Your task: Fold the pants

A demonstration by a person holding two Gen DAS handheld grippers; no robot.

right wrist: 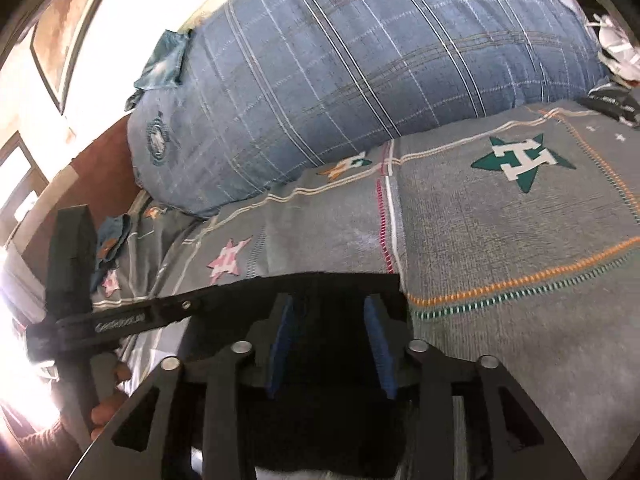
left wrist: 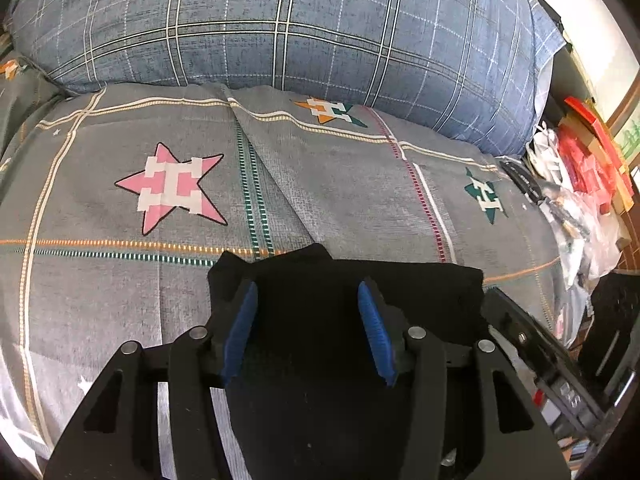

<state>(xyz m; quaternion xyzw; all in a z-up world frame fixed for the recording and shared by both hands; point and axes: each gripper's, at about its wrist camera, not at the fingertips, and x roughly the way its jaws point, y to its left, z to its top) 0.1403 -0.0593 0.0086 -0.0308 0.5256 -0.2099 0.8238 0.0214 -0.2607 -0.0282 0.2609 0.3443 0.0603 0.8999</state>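
My left gripper (left wrist: 308, 328) sits right over the black pants (left wrist: 344, 360), blue pads (left wrist: 242, 332) spread wide with cloth showing between them but nothing pinched; I judge I keep it open so the fabric stays flat under it. The right gripper (right wrist: 330, 340) is the same: pads apart, hovering low over the dark pants (right wrist: 332, 412), no grip on anything. The pants lie compact at the near edge of the grey star-print bedspread (left wrist: 120, 300). In the left view their far edge is fairly straight with one small bump sticking up at the middle, so they look already doubled over, probably late in the fold, though I can't count layers in that black. In the right view the left gripper's black body (right wrist: 120, 320) crosses just beside mine, a bare hand (right wrist: 106, 408) on its handle, both tools at the same bundle, likely to press or square it. Farther out: a pink star (left wrist: 174, 188), a green star (right wrist: 524, 160). The bedspread is bare there, room to lay the bundle. Farthest, a big blue plaid pillow (left wrist: 300, 28), with bags and red boxes (left wrist: 588, 168) off to the right.
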